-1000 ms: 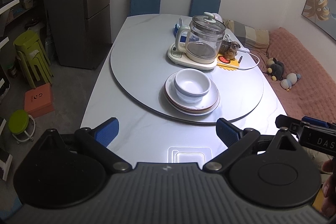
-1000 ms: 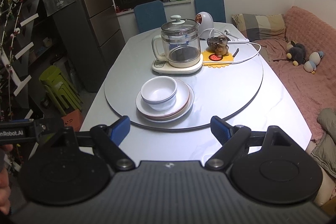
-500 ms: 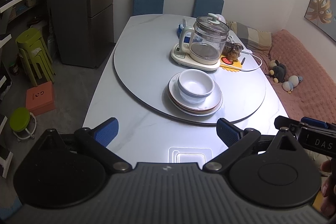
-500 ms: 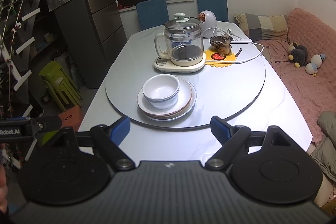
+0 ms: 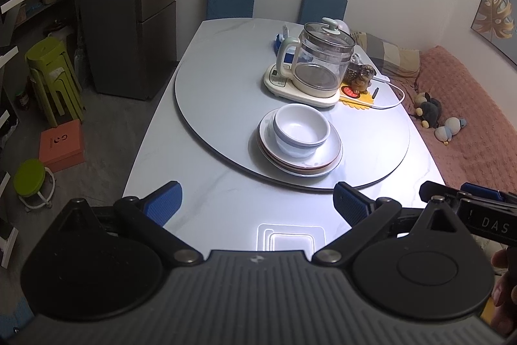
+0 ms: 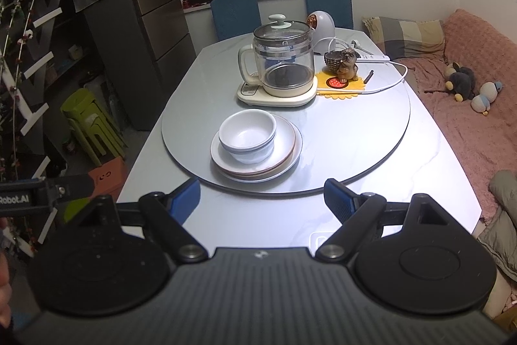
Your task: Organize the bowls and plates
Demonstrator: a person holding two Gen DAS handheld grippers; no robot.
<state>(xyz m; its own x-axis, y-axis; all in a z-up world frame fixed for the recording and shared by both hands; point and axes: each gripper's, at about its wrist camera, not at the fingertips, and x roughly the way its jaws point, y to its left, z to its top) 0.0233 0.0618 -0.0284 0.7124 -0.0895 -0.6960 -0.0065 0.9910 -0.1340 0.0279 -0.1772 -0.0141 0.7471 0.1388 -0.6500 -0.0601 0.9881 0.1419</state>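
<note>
Marble-grey table [image 5: 200,215], long and oval, carrying nearly everything. Round turntable [image 6: 355,147] set on its middle, likely so dishes can be swung within reach. Glass kettle [image 6: 281,60] on its base at the far side, beside a dog figurine [image 6: 345,63] on a yellow mat, well apart from the dishes. Stack of plates [image 6: 284,151] near the turntable's front edge, with nested bowls [image 6: 248,134] seated on top, already gathered into one pile. Left gripper [image 5: 257,199] and right gripper [image 6: 261,196] hovering short of the stack, fingers spread wide, nothing between them, seemingly ready to reach in.
</note>
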